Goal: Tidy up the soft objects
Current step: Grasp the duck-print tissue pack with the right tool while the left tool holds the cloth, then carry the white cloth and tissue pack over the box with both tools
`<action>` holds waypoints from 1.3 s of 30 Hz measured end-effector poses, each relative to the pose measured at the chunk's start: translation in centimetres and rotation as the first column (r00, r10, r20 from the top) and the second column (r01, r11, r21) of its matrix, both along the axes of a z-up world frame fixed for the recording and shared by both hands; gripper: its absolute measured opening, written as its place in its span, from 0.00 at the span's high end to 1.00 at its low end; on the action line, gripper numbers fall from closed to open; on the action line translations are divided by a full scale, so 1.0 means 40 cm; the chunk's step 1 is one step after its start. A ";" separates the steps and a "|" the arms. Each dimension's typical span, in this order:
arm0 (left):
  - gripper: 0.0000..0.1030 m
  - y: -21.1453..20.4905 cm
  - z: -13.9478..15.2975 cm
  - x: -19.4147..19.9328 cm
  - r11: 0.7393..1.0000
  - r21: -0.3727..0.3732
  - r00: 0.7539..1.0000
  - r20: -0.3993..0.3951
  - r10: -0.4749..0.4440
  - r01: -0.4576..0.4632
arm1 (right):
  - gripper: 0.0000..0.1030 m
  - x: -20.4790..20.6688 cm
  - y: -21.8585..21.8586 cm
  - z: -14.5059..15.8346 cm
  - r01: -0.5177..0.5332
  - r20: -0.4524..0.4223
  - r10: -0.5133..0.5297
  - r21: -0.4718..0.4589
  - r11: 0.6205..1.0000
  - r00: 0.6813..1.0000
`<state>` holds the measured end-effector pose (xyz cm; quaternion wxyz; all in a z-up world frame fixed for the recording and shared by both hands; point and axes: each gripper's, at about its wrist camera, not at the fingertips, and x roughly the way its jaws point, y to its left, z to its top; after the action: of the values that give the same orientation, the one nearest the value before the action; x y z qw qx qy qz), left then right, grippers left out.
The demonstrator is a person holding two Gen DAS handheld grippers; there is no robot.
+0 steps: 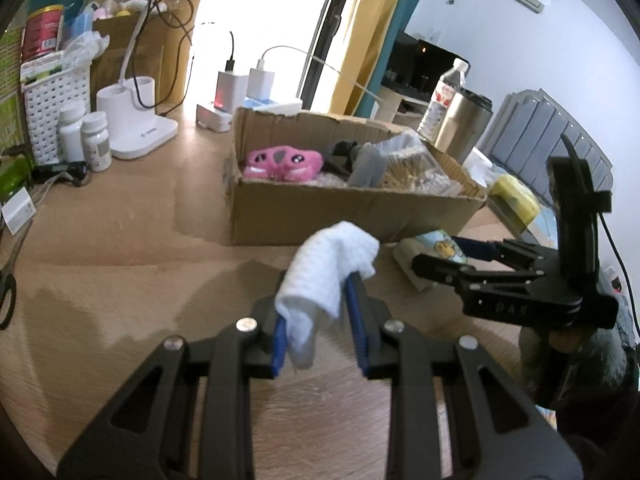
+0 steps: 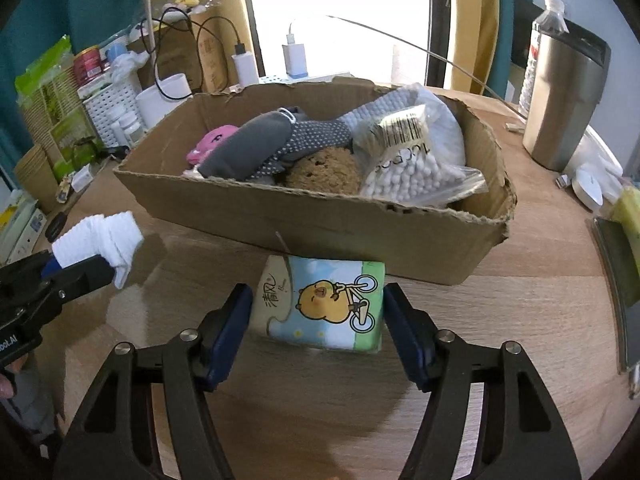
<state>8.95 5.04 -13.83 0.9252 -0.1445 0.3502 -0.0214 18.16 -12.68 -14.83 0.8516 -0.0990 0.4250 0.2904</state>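
My left gripper [image 1: 320, 320] is shut on a white cloth [image 1: 328, 268] and holds it above the table, in front of the cardboard box [image 1: 340, 216]. The cloth also shows at the left of the right wrist view [image 2: 100, 240]. My right gripper [image 2: 318, 312] is open, with its fingers on either side of a tissue pack with a cartoon print [image 2: 324, 306] that lies on the table against the box [image 2: 320, 228]. The box holds a pink plush [image 1: 280, 162], grey socks [image 2: 260, 146], a brown sponge [image 2: 320, 174] and a bag of cotton balls [image 2: 408, 152].
A steel tumbler [image 2: 564, 100] and a water bottle [image 2: 544, 24] stand at the back right. A white basket [image 1: 52, 104], pill bottles [image 1: 96, 140], a white lamp base [image 1: 136, 120] and chargers [image 1: 232, 88] stand at the back left. A yellow sponge [image 1: 516, 196] lies right of the box.
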 end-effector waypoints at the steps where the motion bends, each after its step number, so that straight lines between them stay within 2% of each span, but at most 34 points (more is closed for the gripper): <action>1: 0.74 -0.001 0.003 0.000 1.000 0.001 1.000 0.003 0.000 0.000 | 0.32 -0.003 -0.001 0.004 -0.002 0.003 0.002 0.005 1.000 1.000; 22: 0.74 -0.016 0.105 -0.022 0.999 0.047 0.996 0.091 -0.007 0.003 | 0.32 -0.063 -0.045 0.141 -0.029 0.108 0.019 0.093 0.995 0.994; 39: 0.74 -0.012 0.164 0.024 0.997 0.079 0.991 0.131 -0.005 -0.005 | 0.32 -0.018 -0.063 0.197 -0.022 0.156 0.002 0.126 0.992 0.988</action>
<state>9.92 4.57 -7.27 0.9512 -0.1059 0.2894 -0.0169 17.44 -15.20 -6.97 0.8849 -0.0693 0.3374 0.3137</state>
